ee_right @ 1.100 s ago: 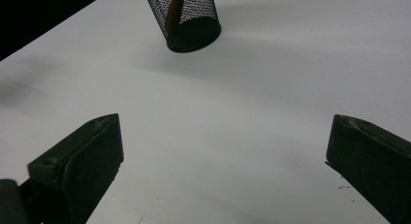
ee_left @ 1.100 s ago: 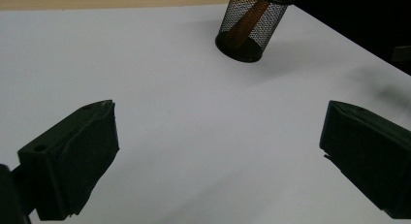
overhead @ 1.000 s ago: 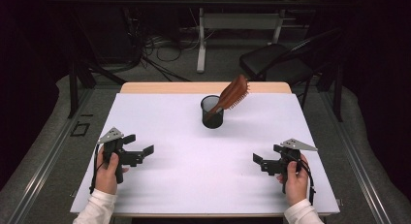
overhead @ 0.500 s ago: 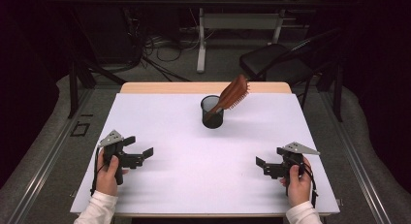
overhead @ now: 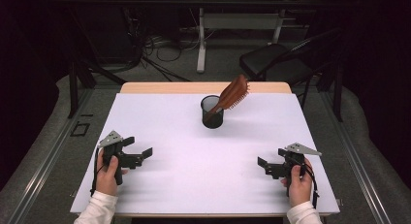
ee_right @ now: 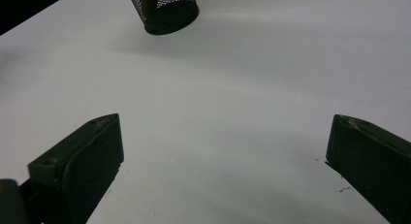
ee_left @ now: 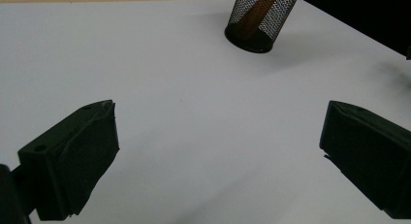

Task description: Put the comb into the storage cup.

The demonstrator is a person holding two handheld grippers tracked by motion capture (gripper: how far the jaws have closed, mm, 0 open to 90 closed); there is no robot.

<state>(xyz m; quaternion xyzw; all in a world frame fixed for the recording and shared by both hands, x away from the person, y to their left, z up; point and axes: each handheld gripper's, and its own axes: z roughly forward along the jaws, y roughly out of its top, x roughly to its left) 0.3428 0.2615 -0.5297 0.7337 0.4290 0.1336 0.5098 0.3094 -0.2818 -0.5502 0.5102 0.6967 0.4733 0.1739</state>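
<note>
Left gripper (overhead: 144,155): near the table's left front, jaws spread wide, holding nothing; a touch lower and closer to the person than a second ago.
Right gripper (overhead: 264,165): right front of the table (overhead: 160,122), jaws spread, holding nothing; drifted outward and back toward the near edge.
Mesh cup (overhead: 212,112): upright, centre-rear of the table, well apart from both grippers; not moved.
Hairbrush (overhead: 230,96): handle down in the cup, brown head leaning up to the right; unchanged.

Both hands low and near the person, jaws spread wide.
The left gripper (overhead: 141,155) and right gripper (overhead: 264,167) point inward toward each other, well apart, each gripped by one hand.
</note>
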